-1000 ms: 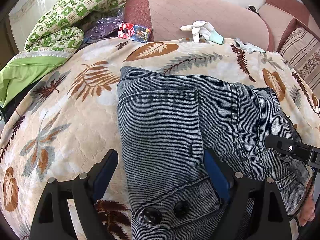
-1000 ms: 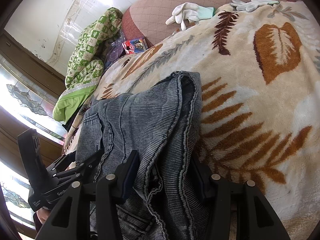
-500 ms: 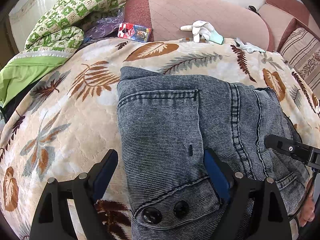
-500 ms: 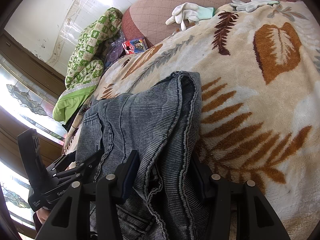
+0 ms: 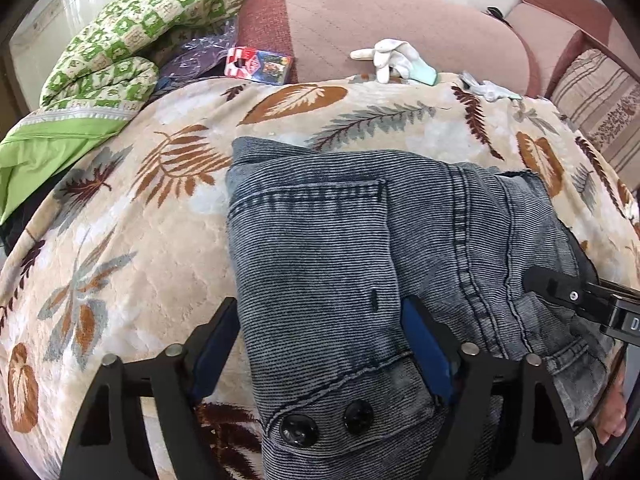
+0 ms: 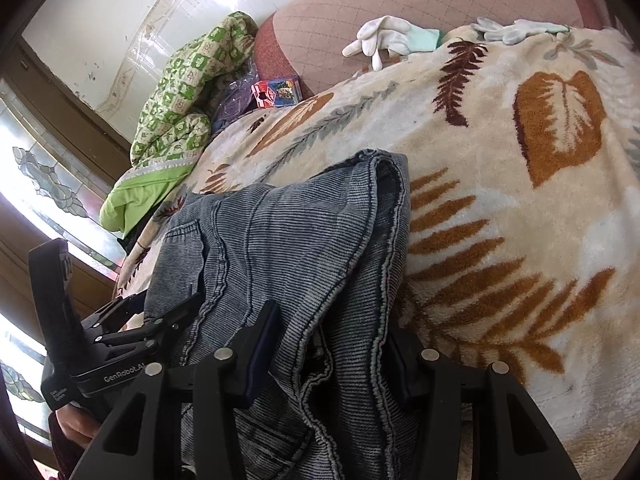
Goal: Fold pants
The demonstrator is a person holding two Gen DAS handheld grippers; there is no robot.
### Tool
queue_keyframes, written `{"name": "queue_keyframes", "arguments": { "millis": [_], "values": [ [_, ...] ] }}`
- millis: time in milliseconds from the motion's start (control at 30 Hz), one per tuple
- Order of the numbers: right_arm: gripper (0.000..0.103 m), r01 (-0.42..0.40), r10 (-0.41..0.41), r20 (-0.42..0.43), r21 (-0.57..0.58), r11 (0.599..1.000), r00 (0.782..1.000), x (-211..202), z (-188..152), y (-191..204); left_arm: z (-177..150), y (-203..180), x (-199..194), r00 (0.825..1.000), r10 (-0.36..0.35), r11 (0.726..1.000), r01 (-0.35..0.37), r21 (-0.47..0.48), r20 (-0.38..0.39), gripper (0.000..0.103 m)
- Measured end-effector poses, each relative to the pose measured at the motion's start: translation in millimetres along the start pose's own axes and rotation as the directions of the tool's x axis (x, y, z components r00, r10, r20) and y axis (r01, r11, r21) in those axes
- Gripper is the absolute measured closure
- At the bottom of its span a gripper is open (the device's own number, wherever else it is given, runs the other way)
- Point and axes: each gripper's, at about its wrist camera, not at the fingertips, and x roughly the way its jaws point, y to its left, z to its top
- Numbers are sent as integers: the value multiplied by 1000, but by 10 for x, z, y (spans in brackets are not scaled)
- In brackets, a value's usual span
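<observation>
Folded grey-blue denim pants (image 5: 340, 220) lie on a leaf-patterned blanket (image 5: 140, 240), with two black buttons at the near waistband. My left gripper (image 5: 320, 308) straddles the waistband end. Its jaws are closing with the denim between them, and the left pad is just at the fabric's edge. My right gripper (image 6: 330, 320) holds the bunched right side of the pants (image 6: 288, 232), with thick folds filling the gap between its pads as they squeeze a little tighter. Each gripper shows in the other's view, the right gripper (image 5: 560, 292) and the left gripper (image 6: 120, 344).
A green patterned quilt (image 5: 132, 40) is piled at the back left. A colourful packet (image 5: 260, 64) and white gloves (image 5: 392, 58) lie against the pink sofa back (image 5: 380, 16). A striped cushion (image 5: 596, 96) stands at the right. The blanket (image 6: 520, 220) spreads to the right of the pants.
The left gripper's jaws have narrowed slightly onto the waistband. Both hands and the pants stay where they were.
</observation>
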Motion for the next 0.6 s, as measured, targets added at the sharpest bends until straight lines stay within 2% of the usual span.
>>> {"name": "queue_keyframes", "arguments": {
  "millis": [33, 133, 333, 500, 600],
  "values": [
    [52, -1, 1, 0, 1, 1000, 1000, 1, -1, -2, 3, 1, -3, 1000, -17, 1000, 17, 2, -5, 29],
    [54, 4, -4, 10, -5, 1000, 1000, -18, -8, 21, 10, -5, -17, 999, -34, 999, 34, 9, -11, 33],
    [57, 51, -45, 65, -93, 994, 997, -120, -52, 177, 27, 35, -58, 997, -67, 998, 67, 11, -33, 43],
    [57, 44, -42, 34, -62, 997, 999, -67, -43, 108, -3, 89, 12, 994, -92, 996, 92, -9, -55, 41],
    [56, 14, -14, 12, -17, 1000, 1000, -42, -31, 39, -15, 157, 49, 991, -113, 993, 109, -52, -73, 33]
  ]
}}
